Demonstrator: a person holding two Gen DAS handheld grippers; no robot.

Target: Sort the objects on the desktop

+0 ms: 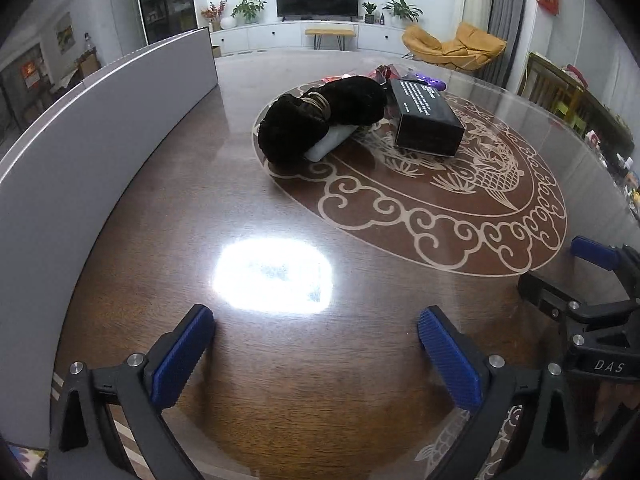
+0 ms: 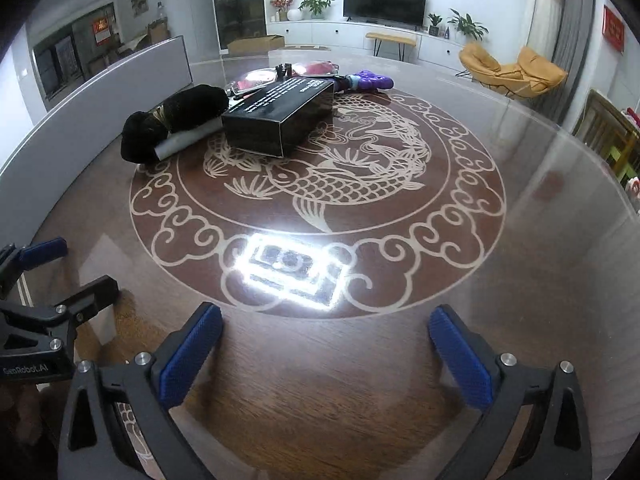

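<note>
Near the worktop's front edge, the left gripper [image 1: 316, 352] and the right gripper [image 2: 324, 354] hovered side by side, each with its jaws wide apart and nothing between the blue pads [image 1: 182, 360]. Bare brown worktop [image 2: 320, 380] lay beneath both, with a bright lamp reflection [image 1: 274, 276] just ahead. Farther out, toward the far edge on the inlaid fish medallion [image 2: 320, 192], the things to sort sat clustered: a black furry item [image 1: 320, 120] lying over a white block [image 1: 330, 142], just beside a black box [image 1: 426, 120] with white lettering. Behind the box lay a purple toy [image 2: 370, 81] and a red packet [image 2: 280, 76]. A grey partition [image 1: 80, 140] ran along the worktop's left edge.
</note>
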